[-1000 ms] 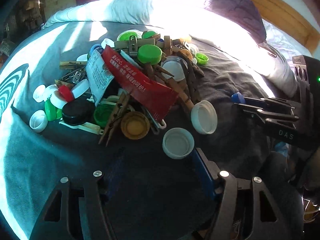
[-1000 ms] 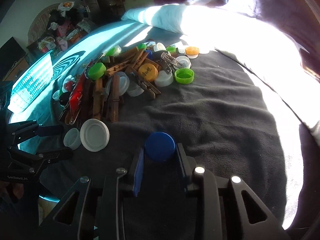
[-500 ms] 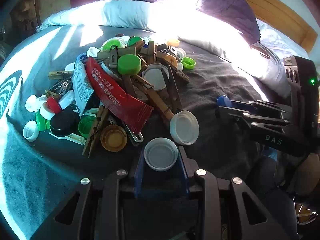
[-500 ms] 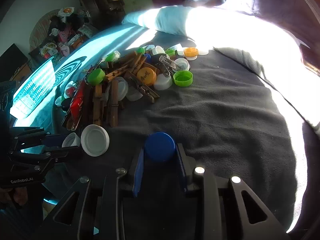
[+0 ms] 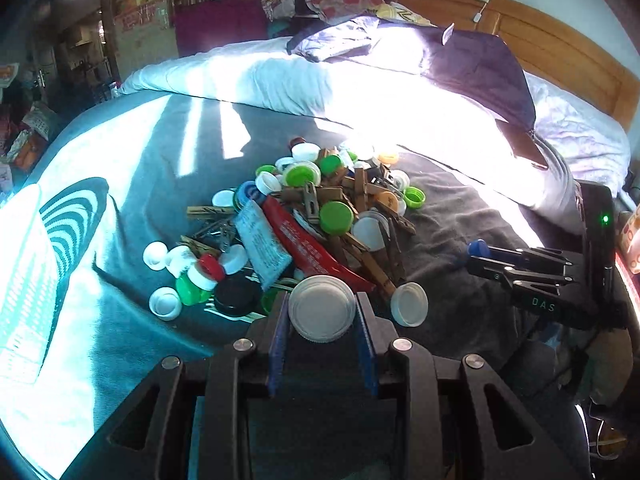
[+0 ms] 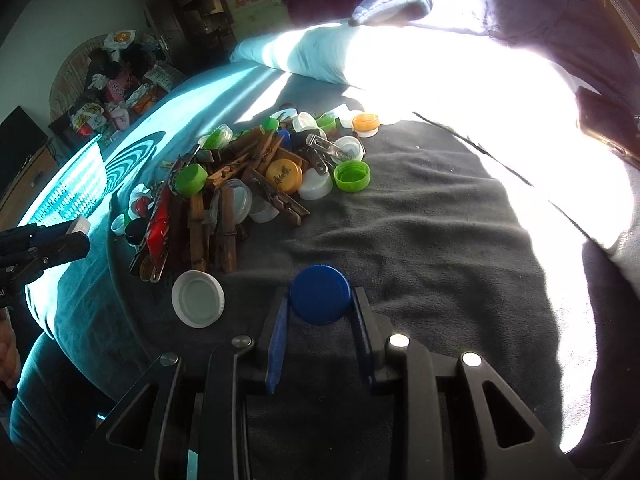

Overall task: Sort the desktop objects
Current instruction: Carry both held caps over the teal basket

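At the far left of the left wrist view a pale mesh basket lies washed out by sun; whether anything is in it cannot be told. Right of it, a few loose white caps sit on the dark blanket. The centre of the frame holds the main pile: green, white, orange and black bottle caps tangled with wooden clothespins and a red printed packet. At lower centre the left gripper has its fingers clamped on a white cap, raised in front of the heap. Just right of it another white cap leans on the blanket. At the right edge the right gripper shows side-on.

In the right wrist view the basket is at mid-left, the pile upper centre, an open white cap at lower left of centre. The right gripper is pinched on a blue cap over bare blanket.

By my reading the sorting is at an early stage: two caps are lifted out, while nearly the whole heap remains mixed and no separated groups are visible.
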Action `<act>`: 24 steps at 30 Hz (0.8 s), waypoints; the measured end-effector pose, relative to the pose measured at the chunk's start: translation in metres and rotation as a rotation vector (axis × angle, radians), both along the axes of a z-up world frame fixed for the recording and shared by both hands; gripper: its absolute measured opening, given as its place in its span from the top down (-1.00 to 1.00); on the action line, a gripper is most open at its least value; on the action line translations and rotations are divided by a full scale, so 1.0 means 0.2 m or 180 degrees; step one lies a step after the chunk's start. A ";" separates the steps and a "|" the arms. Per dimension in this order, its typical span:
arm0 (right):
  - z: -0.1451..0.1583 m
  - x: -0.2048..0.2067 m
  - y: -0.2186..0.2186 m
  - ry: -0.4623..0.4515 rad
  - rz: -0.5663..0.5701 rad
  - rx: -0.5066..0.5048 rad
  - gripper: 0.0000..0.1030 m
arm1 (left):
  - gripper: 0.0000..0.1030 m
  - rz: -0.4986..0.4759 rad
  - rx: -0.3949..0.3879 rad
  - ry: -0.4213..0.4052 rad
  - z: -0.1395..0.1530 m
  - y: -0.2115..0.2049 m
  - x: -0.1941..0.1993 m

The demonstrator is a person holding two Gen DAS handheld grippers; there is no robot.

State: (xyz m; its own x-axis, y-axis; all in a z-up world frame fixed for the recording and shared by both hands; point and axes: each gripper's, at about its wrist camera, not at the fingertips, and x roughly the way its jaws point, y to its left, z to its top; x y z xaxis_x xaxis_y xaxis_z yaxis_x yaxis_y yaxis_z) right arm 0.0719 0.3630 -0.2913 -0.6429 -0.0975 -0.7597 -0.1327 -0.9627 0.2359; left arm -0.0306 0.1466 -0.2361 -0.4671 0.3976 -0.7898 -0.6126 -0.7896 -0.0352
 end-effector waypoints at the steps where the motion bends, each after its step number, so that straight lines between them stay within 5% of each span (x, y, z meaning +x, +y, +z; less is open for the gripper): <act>1: 0.02 0.00 0.00 0.0027 -0.0011 -0.0012 0.44 | 0.38 0.0039 0.0024 0.0028 0.02 -0.03 -0.01; 13: 0.41 -0.14 -0.17 0.0404 0.0117 0.0116 0.44 | 0.38 0.0494 0.0110 0.0337 0.29 -0.39 -0.18; 24: 0.77 -0.40 -0.54 0.0727 0.0439 0.0153 0.44 | 0.38 0.0892 0.0106 0.0582 0.60 -0.80 -0.39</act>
State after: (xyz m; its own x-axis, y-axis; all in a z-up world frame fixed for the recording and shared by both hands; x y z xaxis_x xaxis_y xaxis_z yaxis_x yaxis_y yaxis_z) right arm -0.0075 0.2547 -0.1364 -0.7814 -0.1633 -0.6023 0.0518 -0.9788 0.1983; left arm -0.1084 -0.0132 -0.1169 -0.6947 0.2579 -0.6715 -0.3703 -0.9285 0.0265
